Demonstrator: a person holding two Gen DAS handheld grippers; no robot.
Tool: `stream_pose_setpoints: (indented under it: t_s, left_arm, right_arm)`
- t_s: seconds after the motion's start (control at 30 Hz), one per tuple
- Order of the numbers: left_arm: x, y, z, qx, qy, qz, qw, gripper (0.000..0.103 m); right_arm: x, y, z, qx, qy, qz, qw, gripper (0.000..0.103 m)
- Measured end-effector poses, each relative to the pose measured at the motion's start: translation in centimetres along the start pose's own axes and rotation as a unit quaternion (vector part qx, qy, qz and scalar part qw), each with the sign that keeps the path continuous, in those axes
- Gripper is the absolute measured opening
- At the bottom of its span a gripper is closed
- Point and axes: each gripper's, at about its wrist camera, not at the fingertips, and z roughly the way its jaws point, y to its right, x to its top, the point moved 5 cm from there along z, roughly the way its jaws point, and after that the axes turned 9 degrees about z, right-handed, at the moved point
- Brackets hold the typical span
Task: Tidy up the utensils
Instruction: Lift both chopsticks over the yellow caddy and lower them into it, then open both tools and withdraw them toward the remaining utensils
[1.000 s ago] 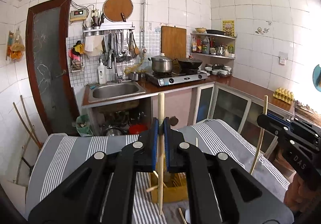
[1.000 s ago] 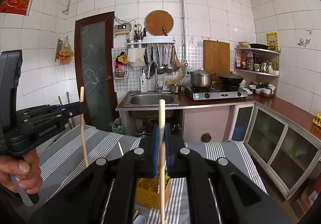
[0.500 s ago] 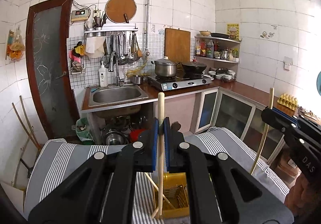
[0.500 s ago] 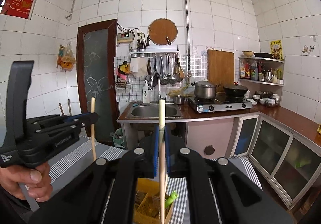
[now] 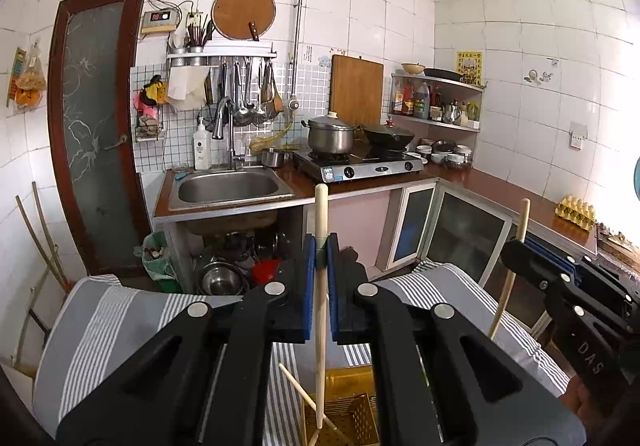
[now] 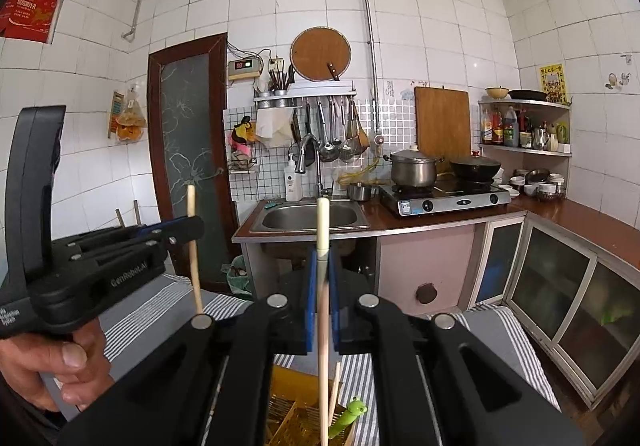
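Note:
My left gripper (image 5: 319, 252) is shut on a wooden chopstick (image 5: 320, 310) held upright; its lower tip hangs inside a yellow slotted utensil basket (image 5: 352, 412) on the striped cloth. My right gripper (image 6: 323, 266) is shut on a second wooden chopstick (image 6: 323, 326), also upright, its lower end reaching down into the same basket (image 6: 286, 406). A green-handled utensil (image 6: 347, 416) and other chopsticks (image 5: 304, 396) stand in the basket. Each gripper shows in the other's view: the right one (image 5: 516, 246), the left one (image 6: 191, 227).
A grey striped cloth (image 5: 120, 310) covers the table under the basket. Beyond stand a sink (image 5: 228, 188), a gas stove (image 5: 360, 164) with a pot (image 5: 331, 134) and a wok, counter cabinets (image 6: 560, 282), a door (image 5: 96, 126) and an egg tray (image 5: 576, 208).
Both grippers have risen and pulled back with their chopsticks still gripped. The basket has slipped lower in both views and the kitchen behind shows higher.

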Motion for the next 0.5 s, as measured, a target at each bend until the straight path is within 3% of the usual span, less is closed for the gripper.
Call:
stream_pose_setpoints:
  t_s: [0.17,0.37,0.5]
  left_arm:
    - [-1.5,0.1,1.3,-0.007,0.000,-0.002,1.0000,0.005]
    - [-4.8,-0.2,3.9,-0.011,-0.030,-0.019,0.9993,0.005]
    - [-7.2,-0.5,4.8,-0.005,-0.057,-0.022,0.9981,0.005]
  right_arm:
    - [-0.9,-0.1,0.7,-0.002,0.008,-0.005,1.000,0.006]
    - [-3.2,0.7,2.5,-0.010,-0.011,-0.002,1.000,0.006]
    - [-6.5,1.0,4.6,-0.007,-0.079,-0.007,0.997,0.008]
